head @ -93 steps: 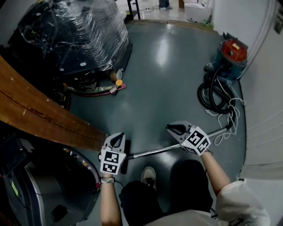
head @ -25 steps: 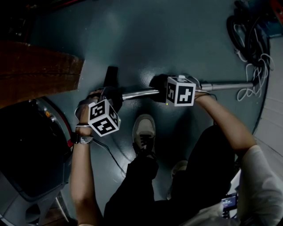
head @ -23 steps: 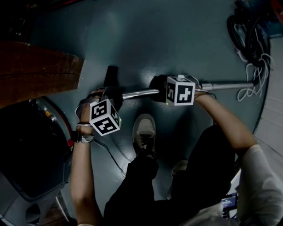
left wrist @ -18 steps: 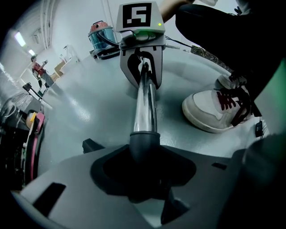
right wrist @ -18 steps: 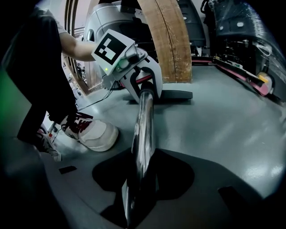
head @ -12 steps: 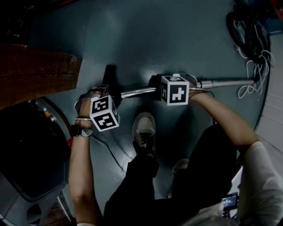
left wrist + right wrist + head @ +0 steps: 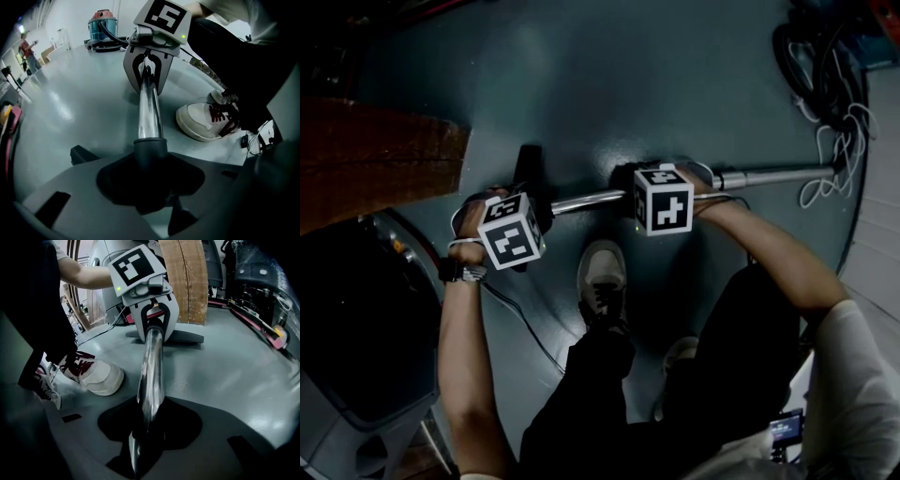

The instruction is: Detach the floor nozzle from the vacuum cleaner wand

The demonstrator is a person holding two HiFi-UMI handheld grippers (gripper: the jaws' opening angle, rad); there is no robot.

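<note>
A chrome wand lies across the dark floor, and its left end enters the black floor nozzle. My left gripper comes down on that joint. In the left gripper view its jaws have just been closing and are shut on the nozzle's black neck. My right gripper holds further along. In the right gripper view its jaws have just been closing and are shut on the wand. Each gripper view shows the other gripper astride the tube: the right gripper and the left gripper.
My white shoe stands just below the wand. A wooden board lies left of the nozzle, over a dark machine. Coiled hose and cables lie at the upper right, and the vacuum body stands beyond.
Since the oldest frame the view has dropped close over the wand. In the last second the left marker cube tipped and slid slightly left. The right cube turned a little and edged left.
</note>
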